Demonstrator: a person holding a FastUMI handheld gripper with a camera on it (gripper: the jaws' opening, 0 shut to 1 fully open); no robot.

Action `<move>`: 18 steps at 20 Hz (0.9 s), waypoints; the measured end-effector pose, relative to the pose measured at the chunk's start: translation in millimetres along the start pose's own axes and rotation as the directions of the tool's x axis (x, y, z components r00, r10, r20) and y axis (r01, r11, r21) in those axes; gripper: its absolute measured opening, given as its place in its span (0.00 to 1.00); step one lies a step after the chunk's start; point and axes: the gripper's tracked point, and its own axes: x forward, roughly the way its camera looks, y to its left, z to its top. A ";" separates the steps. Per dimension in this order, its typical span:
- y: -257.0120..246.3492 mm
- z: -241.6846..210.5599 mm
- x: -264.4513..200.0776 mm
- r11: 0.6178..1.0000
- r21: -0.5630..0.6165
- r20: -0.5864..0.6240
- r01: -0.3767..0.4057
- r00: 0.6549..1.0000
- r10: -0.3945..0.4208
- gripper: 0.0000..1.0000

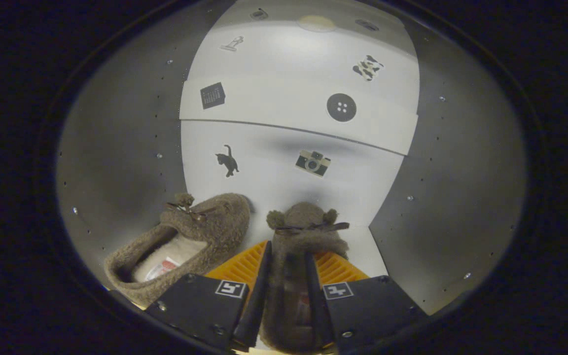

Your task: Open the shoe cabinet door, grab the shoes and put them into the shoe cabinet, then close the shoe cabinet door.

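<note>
Where the gripper looks in, the cabinet (116, 148) takes up nearly everything: two grey side walls dotted with small holes and screws, a white back panel (284, 162) between them, and a white floor. The back panel is crossed by a dark seam, so an upper section sits above a lower one. Small stickers are scattered over it. On the upper section are a dark calendar square (212, 95), a round button (341, 107), a black-and-white patch (368, 67) and a small stamp-like figure (232, 44); on the lower section are a black cat (228, 161) and a camera (313, 162). A pale round spot shows at the very top.

Both shoes are inside, toes toward the back panel. The left shoe (200, 231) is a fuzzy brown slipper with a pale lining and a bow with pom-poms on top; it lies on the floor just left of the fingers, angled, apart from them. The right shoe (303, 227), of the same kind, sits between the fingers. An orange ribbed tray (239, 266) lies under it.

The gripper (287, 276) is clenched on the right shoe: both fingers (259, 291) press into its fuzzy sides near the opening, squeezing it narrow. Its toe and bow stick out beyond the fingertips.
</note>
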 end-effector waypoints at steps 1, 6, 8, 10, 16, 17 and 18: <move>-2.7 -0.5 -5.1 1.000 0.006 -0.001 0.011 1.000 -0.011 0.49; 2.1 8.5 -55.2 0.999 -0.014 0.063 0.035 0.997 -0.034 0.64; 5.4 15.1 -84.8 1.000 0.004 0.107 0.020 0.994 -0.020 0.64; 9.2 21.8 -119.1 1.000 0.029 0.149 0.003 0.989 -0.007 0.67; 22.8 23.0 -232.2 1.000 0.026 0.268 -0.012 0.963 0.004 0.83; 26.8 16.9 -253.4 0.999 0.038 0.281 -0.023 0.960 0.011 0.83; 32.0 8.9 -274.8 0.998 0.050 0.292 -0.045 0.956 0.028 0.83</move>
